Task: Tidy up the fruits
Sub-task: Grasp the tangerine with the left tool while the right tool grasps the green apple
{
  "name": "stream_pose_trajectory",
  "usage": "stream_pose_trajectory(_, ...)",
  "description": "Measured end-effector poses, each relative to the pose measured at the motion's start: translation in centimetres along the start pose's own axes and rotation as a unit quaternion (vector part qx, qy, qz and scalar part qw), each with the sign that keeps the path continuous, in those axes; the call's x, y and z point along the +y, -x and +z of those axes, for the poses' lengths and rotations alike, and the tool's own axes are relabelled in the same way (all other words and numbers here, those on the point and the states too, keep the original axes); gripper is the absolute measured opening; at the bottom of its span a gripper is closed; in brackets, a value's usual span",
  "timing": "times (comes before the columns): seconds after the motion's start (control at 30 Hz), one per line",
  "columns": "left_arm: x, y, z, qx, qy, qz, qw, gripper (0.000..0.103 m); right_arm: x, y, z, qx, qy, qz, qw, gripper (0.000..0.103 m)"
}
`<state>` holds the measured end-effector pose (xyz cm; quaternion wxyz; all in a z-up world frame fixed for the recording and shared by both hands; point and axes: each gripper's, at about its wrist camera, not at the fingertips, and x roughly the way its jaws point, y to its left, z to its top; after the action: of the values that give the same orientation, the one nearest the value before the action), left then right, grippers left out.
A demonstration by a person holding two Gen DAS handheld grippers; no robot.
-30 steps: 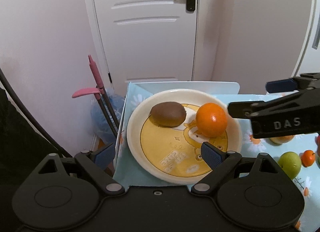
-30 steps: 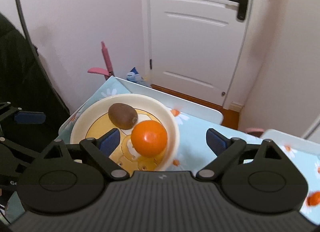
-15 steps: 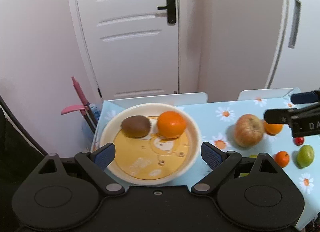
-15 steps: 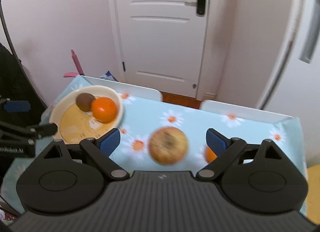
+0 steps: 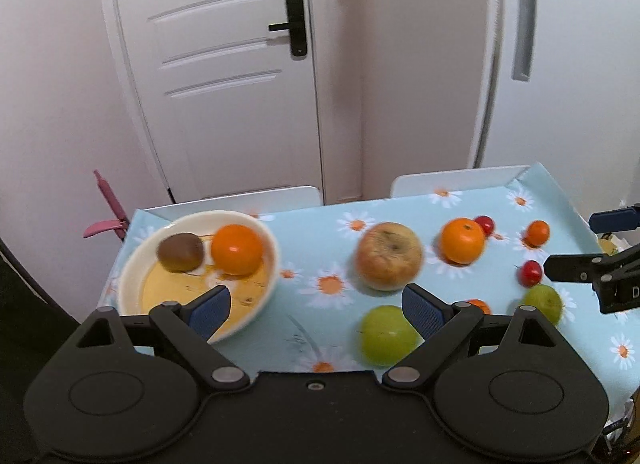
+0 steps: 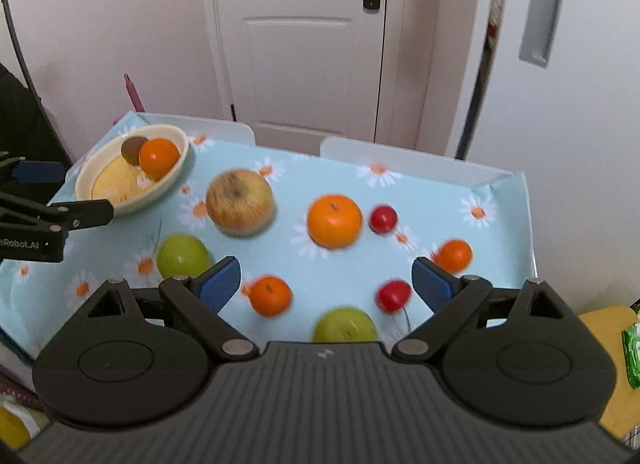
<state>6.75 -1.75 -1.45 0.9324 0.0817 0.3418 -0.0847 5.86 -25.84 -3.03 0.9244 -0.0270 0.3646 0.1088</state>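
A cream plate (image 5: 132, 272) (image 6: 172, 179) at the table's left holds a kiwi (image 5: 180, 252) and an orange (image 5: 237, 249). Loose on the daisy tablecloth lie a large apple (image 5: 389, 256) (image 6: 240, 201), an orange (image 5: 462, 240) (image 6: 334, 220), two green apples (image 5: 386, 334) (image 6: 182, 256), small tangerines (image 6: 271, 296) and red cherry tomatoes (image 6: 383, 219). My left gripper (image 5: 316, 310) is open and empty above the table between plate and green apple. My right gripper (image 6: 326, 280) is open and empty above the small fruits.
A white door (image 5: 224, 75) and wall stand behind the table. Two white chair backs (image 6: 400, 157) line the far edge. A pink handle (image 5: 106, 199) leans at the left. A yellow object (image 6: 608, 344) sits off the table's right side.
Both grippers have drawn back and swung right, away from the plate. The loose fruits on the cloth have come into view. The orange stays on the plate.
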Motion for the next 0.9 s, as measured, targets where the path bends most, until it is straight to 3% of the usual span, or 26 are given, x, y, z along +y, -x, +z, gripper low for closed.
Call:
stream_pose_trajectory(0.27, -5.7, -2.2, -1.6, 0.002, -0.034, -0.027, 0.9990, 0.095, -2.8, -1.0, -3.5, 0.014, 0.029, 0.032, 0.999, 0.103)
stream_pose_trajectory(0.47, -9.3, -5.1, -3.1, -0.001, -0.112, -0.052, 0.9924, 0.094, -4.1, -2.8, -5.9, 0.014, 0.055, 0.057, 0.997, 0.103)
stream_pose_trajectory(0.7, -11.9, -8.5, -4.2, 0.009, -0.172, -0.067, 0.9828, 0.080, -4.8, -4.5, -7.3, 0.008, 0.063, 0.083, 0.995, 0.099)
stream_pose_trajectory(0.9, -13.0, -10.5, -4.5, 0.025, -0.182, -0.083, 0.9795, 0.067, -4.9, -5.5, -7.7, 0.013, 0.065, 0.097, 0.993, 0.092)
